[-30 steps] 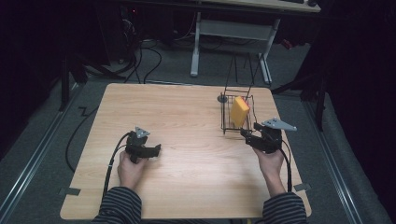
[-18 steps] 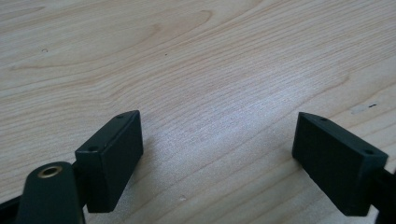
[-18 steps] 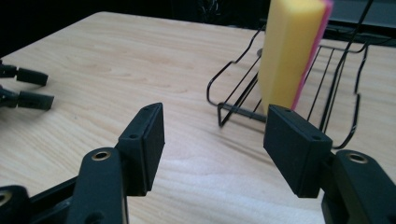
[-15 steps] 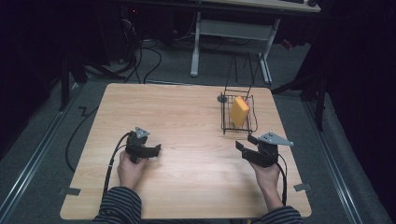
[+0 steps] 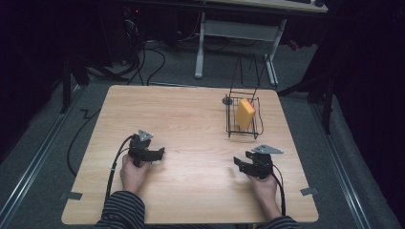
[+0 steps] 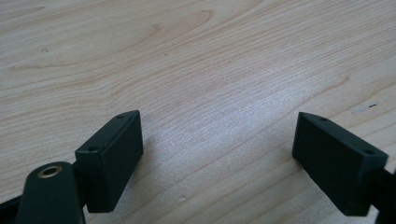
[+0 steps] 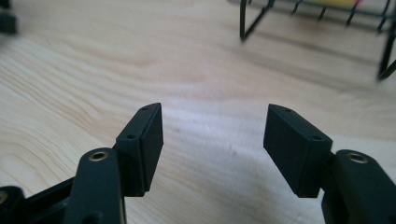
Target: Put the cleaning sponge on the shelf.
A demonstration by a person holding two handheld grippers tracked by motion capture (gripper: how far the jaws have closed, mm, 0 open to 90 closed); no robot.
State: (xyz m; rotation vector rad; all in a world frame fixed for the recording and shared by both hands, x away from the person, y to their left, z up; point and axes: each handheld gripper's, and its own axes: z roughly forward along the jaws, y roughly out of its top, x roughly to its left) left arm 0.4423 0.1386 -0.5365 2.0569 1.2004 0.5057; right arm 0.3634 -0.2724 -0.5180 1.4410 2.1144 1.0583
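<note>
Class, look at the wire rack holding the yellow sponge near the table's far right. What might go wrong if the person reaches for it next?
1. The wire rack looks light; a push from the open right gripper might slide or tip it.
2. The rack stands close to the table edge, so a shove could send it off.
3. The sponge leans inside the wires; the jaws may snag on them.

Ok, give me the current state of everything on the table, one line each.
Left gripper: open, empty, low over the table.
Right gripper: open, empty, near the rack.
Sponge: yellow, standing on edge inside the rack.
Rack: black wire, upright on the table.
</note>
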